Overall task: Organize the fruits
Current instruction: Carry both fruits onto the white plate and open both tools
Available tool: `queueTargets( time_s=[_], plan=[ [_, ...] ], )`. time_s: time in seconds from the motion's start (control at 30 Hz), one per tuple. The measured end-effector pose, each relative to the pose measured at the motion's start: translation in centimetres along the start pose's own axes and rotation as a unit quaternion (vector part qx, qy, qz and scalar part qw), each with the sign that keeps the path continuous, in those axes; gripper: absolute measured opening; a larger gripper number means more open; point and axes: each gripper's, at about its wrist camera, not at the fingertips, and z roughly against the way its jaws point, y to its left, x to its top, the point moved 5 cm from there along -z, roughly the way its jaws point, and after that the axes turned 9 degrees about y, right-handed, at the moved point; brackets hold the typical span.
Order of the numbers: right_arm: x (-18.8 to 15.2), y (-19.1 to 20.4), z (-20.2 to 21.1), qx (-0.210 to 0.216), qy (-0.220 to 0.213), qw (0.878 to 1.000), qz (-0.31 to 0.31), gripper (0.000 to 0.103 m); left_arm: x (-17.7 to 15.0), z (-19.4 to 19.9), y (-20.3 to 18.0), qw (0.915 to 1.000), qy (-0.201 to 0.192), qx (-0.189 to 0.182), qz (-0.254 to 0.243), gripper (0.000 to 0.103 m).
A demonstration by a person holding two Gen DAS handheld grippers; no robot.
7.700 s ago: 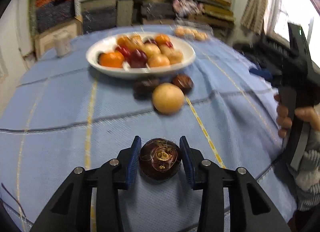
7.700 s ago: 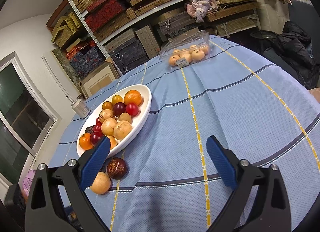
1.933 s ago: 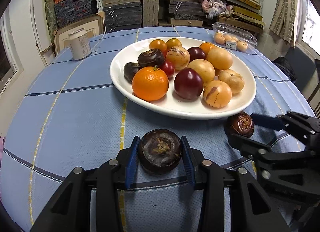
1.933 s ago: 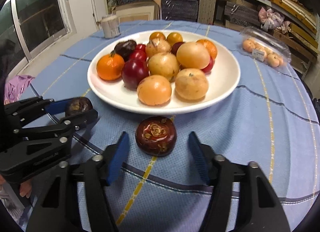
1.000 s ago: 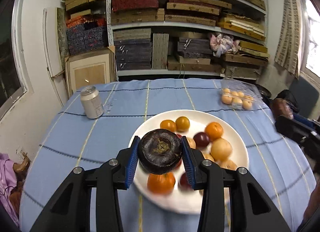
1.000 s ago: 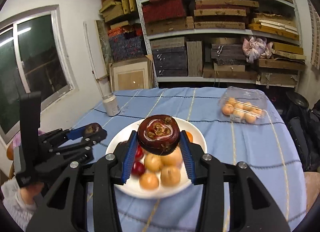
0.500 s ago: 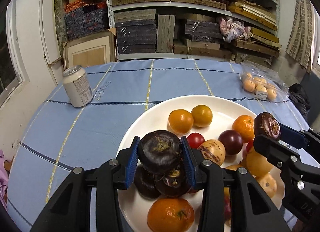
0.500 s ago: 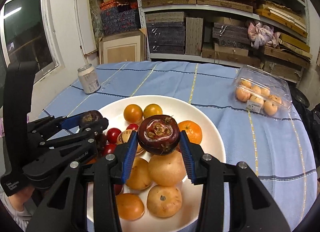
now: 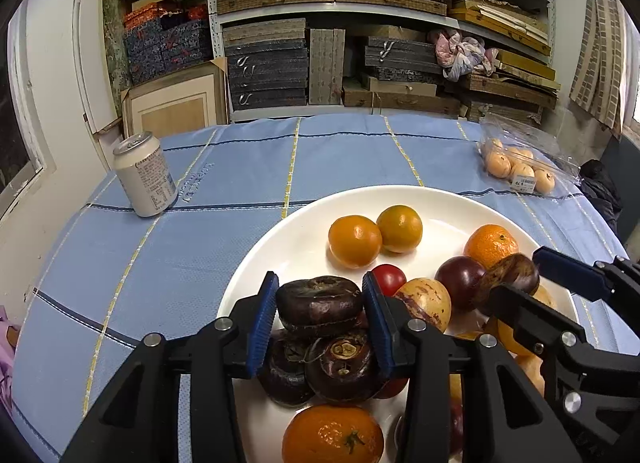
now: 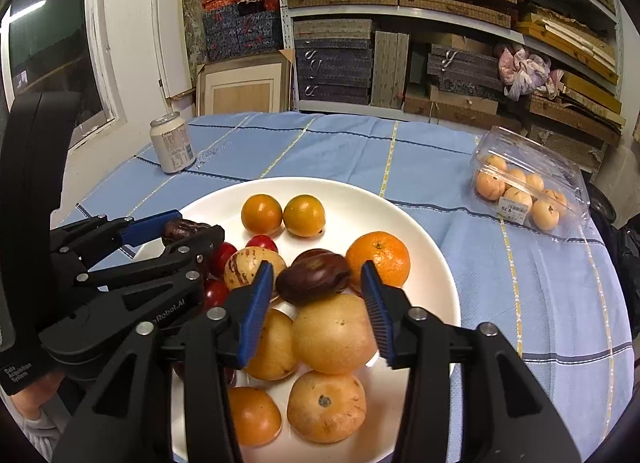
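Over the wide white plate (image 9: 304,231), the left gripper (image 9: 320,317) has just been easing its jaws apart around a dark brown flattened fruit (image 9: 320,305) resting on two like it. The right gripper (image 10: 318,303) has likewise been spreading around a glossy brown fruit (image 10: 314,277) atop the tan round fruits (image 10: 334,333). Farther back on the blue-clothed counter (image 9: 240,167) stands a pale drink can (image 9: 145,174).

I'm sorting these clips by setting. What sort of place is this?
Probably a storeroom or stockroom with a table set up in it: metal shelves crammed with stacked flat boxes fill the back wall, while a table under a blue cloth holds a white plate of fruit.
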Motion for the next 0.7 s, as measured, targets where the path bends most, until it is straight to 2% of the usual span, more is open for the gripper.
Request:
queueTargets(
  time_s=[0.17,0.53,0.7],
  plan=[
    [0.2,-0.2,0.6,-0.001,-0.005,1.0,-0.005,0.053,0.0,0.5,0.0,0.9999,-0.008,0.007,0.0,0.058],
    [0.9,-0.3,3.7,-0.007,-0.036,0.999,-0.006,0.053,0.5,3.2,-0.4,0.9995,-0.031,0.0,0.003,0.06],
    [1.5,-0.1,6.6,-0.004,-0.064,0.998,-0.009,0.054,0.7,5.9,-0.5,0.9986,-0.053,-0.002,0.005,0.067]
  ],
)
